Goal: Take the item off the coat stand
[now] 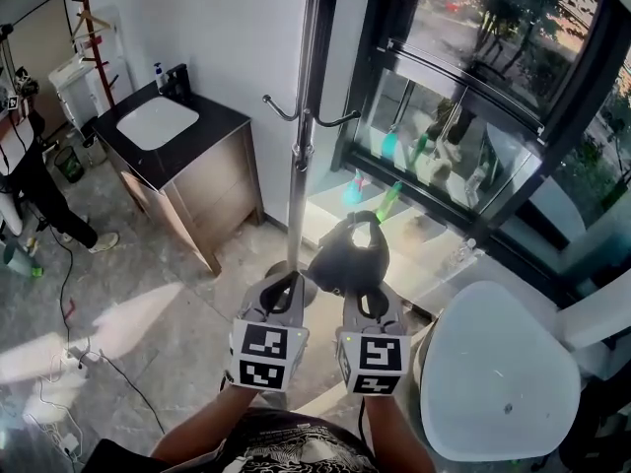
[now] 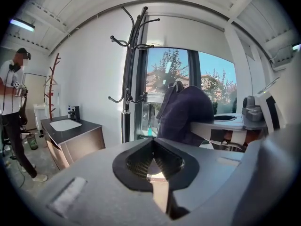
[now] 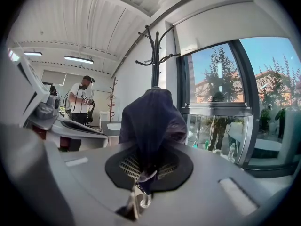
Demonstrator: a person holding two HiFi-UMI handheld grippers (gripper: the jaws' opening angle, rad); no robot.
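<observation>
Head view: dark fabric item (image 1: 347, 256) at frame centre, off the hooks, just right of coat stand (image 1: 304, 116) pole.
Right gripper (image 1: 367, 302): clamped on item's lower edge, fabric bunched above the jaws.
Left gripper (image 1: 283, 294): jaws together, empty, left of item.

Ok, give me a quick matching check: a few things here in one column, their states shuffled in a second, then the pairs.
Things:
1. dark item
2. coat stand
3. left gripper
4. sink

States:
A. white, set in a dark counter
B. jaws together, nothing between them
C. clamped in the right gripper
D. upright by the window, hooks bare

Pairs: 1-C, 2-D, 3-B, 4-A
</observation>
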